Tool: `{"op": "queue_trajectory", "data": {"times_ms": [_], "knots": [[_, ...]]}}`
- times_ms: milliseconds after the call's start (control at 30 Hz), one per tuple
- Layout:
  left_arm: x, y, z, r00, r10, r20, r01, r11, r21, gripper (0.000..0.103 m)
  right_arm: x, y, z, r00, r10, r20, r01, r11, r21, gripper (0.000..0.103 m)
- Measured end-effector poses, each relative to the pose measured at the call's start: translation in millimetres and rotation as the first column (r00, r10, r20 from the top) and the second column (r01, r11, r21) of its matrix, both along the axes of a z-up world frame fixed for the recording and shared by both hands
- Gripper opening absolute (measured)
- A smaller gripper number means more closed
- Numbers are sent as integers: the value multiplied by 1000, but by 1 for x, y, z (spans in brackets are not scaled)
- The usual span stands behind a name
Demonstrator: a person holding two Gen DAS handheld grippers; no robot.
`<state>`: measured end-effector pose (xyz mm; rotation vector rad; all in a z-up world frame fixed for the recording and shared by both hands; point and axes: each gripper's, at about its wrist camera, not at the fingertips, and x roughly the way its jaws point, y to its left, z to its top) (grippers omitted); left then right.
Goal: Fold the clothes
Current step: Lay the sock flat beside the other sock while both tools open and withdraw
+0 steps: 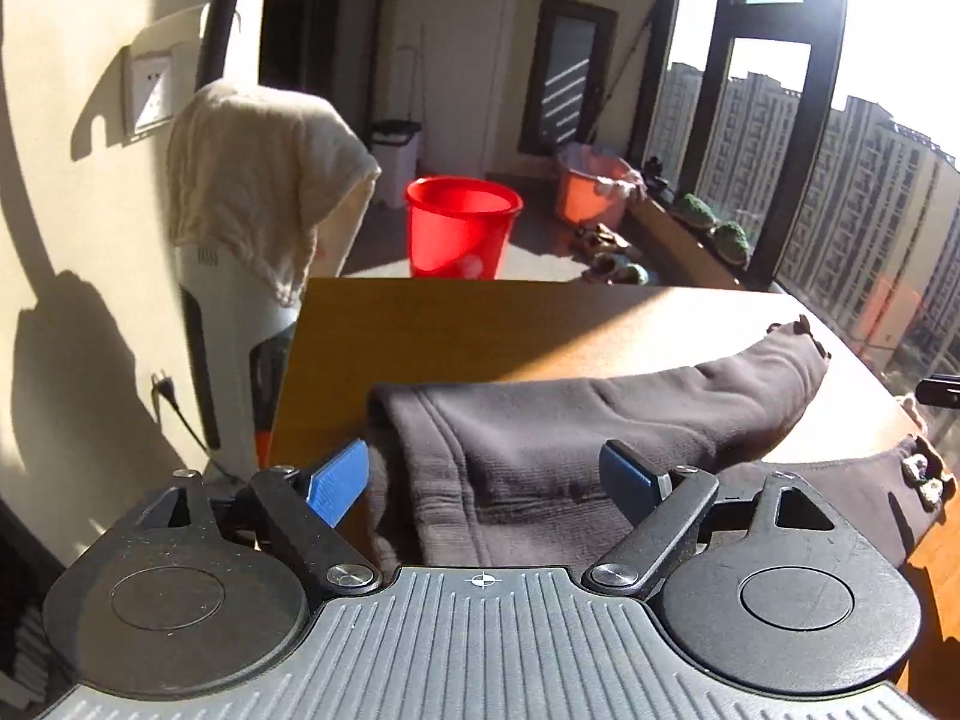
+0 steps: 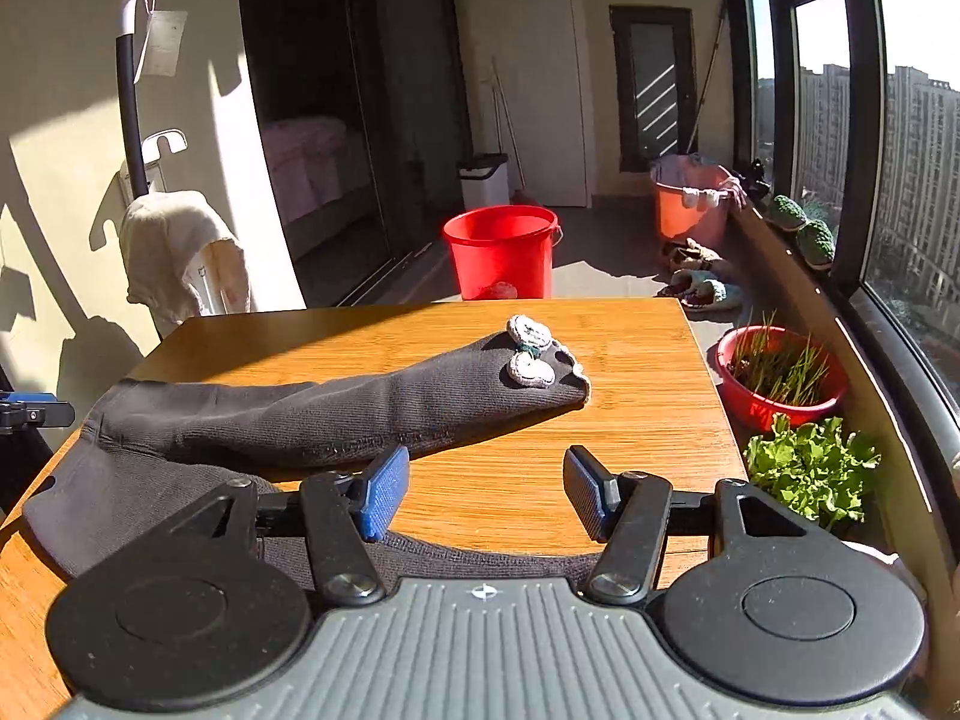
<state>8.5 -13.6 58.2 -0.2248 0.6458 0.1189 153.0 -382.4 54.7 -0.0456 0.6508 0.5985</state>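
Dark grey knit leggings (image 2: pixel 336 414) on wooden table (image 2: pixel 630 420), leg toward one o'clock; left gripper (image 1: pixel 486 483) nearer, right gripper (image 2: pixel 486 492), jaws spread.

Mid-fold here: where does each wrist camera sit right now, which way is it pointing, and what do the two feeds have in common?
Left wrist: low at the table's near edge, facing the balcony; left gripper open over the dark trousers' waist end.
Right wrist: further right, same heading; right gripper open above bare table, with the trouser leg ahead-left and the other gripper's tip at the left edge.
Shared: trousers, table, red bucket, window.
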Motion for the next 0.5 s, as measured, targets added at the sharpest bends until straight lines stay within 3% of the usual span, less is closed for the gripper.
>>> {"op": "queue_trajectory", "data": {"times_ms": [100, 233, 367, 433, 500], "knots": [[-8, -17, -16, 996, -78, -47, 74, 994, -81, 93, -27, 0, -25, 993, 74, -91, -76, 997, -26, 58], [10, -27, -36, 994, -90, -59, 88, 996, -27, 96, -34, 21, -42, 990, 140, -16, -141, 981, -135, 64], [37, -16, -39, 999, -26, -47, 25, 999, -40, 96, 11, 34, -32, 996, 88, 5, -87, 992, -96, 61], [48, -6, -38, 999, 9, -41, -11, 998, -58, 96, 38, 33, -18, 998, 6, 60, -3, 999, -47, 57], [54, -1, -37, 999, 18, -34, -21, 996, -82, 98, 71, 22, -8, 995, -91, 49, 90, 996, 25, 56]]}}
